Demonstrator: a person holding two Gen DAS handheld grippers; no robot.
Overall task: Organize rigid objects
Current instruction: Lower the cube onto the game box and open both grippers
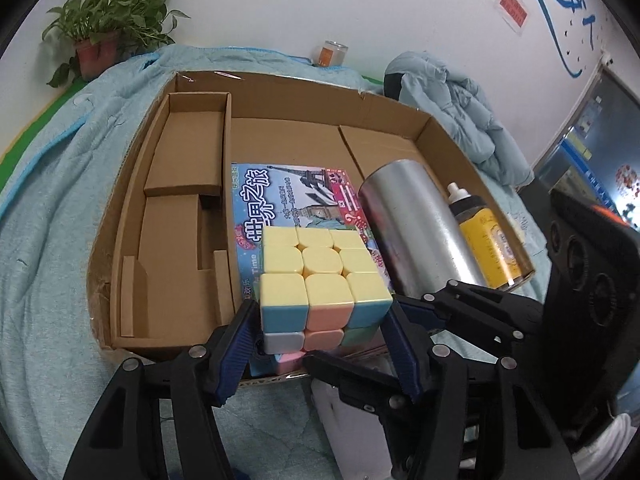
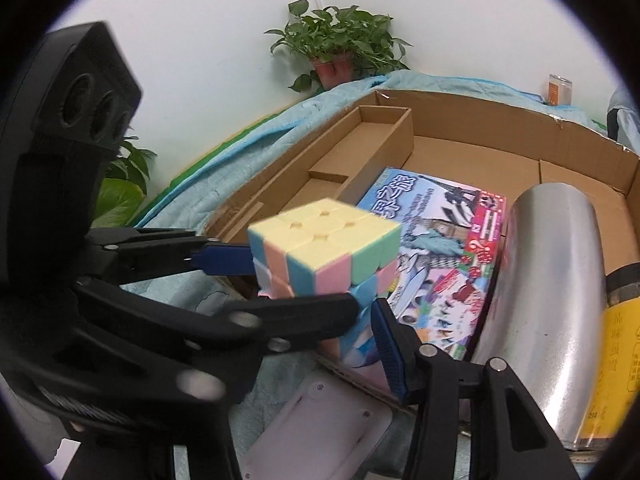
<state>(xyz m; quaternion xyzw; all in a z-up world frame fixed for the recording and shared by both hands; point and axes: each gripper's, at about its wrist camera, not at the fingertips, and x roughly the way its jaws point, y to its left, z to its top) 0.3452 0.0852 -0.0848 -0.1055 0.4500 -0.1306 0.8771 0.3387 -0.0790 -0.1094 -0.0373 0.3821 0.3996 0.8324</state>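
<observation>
Above the near edge of the shallow brown cardboard tray (image 1: 132, 216), the left gripper (image 1: 320, 328) clamps the pastel puzzle cube (image 1: 320, 280); placement is in hand; the next move likely calls for lowering it into a free compartment; the right gripper (image 2: 372, 316) hangs unclosed, holding nothing; a light-blue quilted blanket (image 1: 52, 208) lies under the tray; a white wall (image 1: 260, 4) stands behind.
</observation>
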